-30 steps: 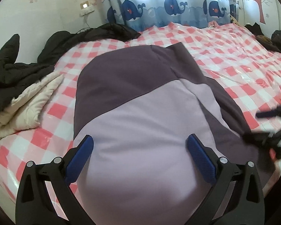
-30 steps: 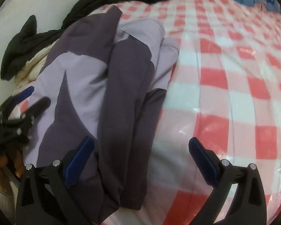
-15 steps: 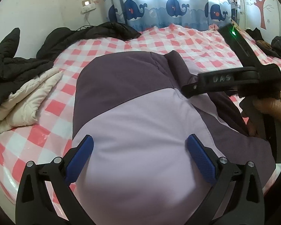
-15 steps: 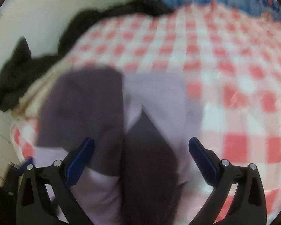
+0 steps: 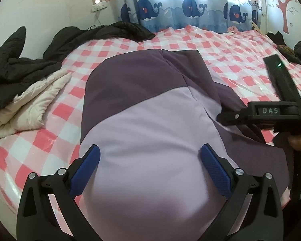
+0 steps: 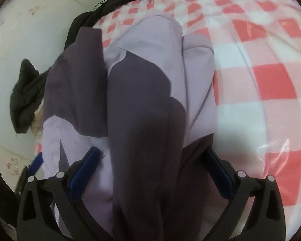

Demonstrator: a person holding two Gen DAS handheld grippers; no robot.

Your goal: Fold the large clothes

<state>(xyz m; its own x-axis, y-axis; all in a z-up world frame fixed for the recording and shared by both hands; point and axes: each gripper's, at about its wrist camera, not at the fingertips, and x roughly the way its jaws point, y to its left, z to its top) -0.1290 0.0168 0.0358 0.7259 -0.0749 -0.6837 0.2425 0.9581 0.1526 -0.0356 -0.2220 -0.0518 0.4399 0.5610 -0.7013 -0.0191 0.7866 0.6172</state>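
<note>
A large two-tone garment of lilac and dark purple fabric (image 5: 150,132) is laid across the centre of a red-and-white checked plastic bed cover (image 5: 220,46), with a black padded coat (image 5: 20,64) and a cream quilted blanket (image 5: 30,104) at the left of the frame. The left gripper (image 5: 150,160) is held above the lilac panel at lower centre, blue-padded fingers (image 5: 86,168) spread wide apart and closed on nothing. The right gripper (image 6: 152,164) is seen at lower centre of its own view, its fingers likewise apart, straddling a dark purple fold of the garment.

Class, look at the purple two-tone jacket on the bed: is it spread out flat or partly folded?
Partly folded. The jacket has a dark sleeve lying lengthwise over its body, and its side panels are turned inward on the checked sheet.
</note>
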